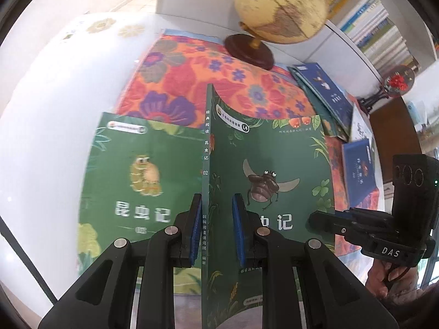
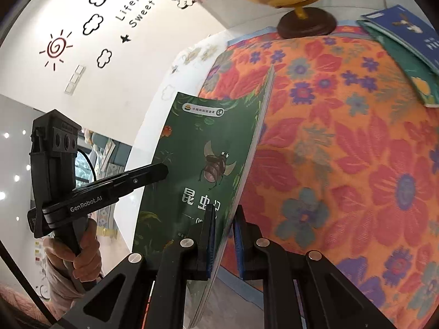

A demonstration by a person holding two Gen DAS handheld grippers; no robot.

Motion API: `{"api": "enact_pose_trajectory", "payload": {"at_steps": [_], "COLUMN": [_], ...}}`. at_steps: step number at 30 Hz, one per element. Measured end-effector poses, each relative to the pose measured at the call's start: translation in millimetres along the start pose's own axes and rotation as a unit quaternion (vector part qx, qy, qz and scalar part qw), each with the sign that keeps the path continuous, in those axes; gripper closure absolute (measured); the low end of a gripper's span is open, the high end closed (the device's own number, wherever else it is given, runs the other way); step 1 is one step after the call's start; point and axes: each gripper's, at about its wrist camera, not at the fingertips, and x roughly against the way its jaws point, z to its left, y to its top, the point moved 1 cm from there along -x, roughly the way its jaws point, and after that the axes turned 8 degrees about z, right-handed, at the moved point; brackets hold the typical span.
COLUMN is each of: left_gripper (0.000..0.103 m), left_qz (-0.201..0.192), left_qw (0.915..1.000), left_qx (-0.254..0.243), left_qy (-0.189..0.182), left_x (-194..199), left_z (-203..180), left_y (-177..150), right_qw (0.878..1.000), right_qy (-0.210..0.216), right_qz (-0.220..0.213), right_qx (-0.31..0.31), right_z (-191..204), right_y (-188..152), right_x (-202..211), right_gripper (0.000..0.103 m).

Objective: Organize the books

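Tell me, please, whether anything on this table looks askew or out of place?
Yes: the blue books near the globe lie fanned and overlapping, not squared. The green beetle book is bowed between both grippers.

The left gripper (image 1: 216, 227) is pointed steeply down, and its blue pads (image 1: 238, 227) are closed on the spine edge of the green book (image 1: 263, 164), which is held upright. The right gripper (image 2: 223, 235) is clamped on the same book's opposite edge. Each handle is gripped by a bare hand (image 2: 79, 252) below the book.
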Motion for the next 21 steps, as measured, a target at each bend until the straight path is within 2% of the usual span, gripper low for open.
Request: {"api": "enact_pose_trajectory", "payload": {"at_steps": [21], "left_gripper": [0.086], "left_qz": [-0.02], "left_qw": [0.9982], "left_qx": [0.047], "left_qy": [0.031], "left_x": [6.2], "left_z": [84.2], "left_y": [5.7], "right_qw": [0.999], "right_qy": [0.021], "right_qz": [0.033], "right_qx": [0.021], "right_z": [45.2], "right_y": [30.1], "right_x": [-74.9], "right_gripper": [0.091]}}
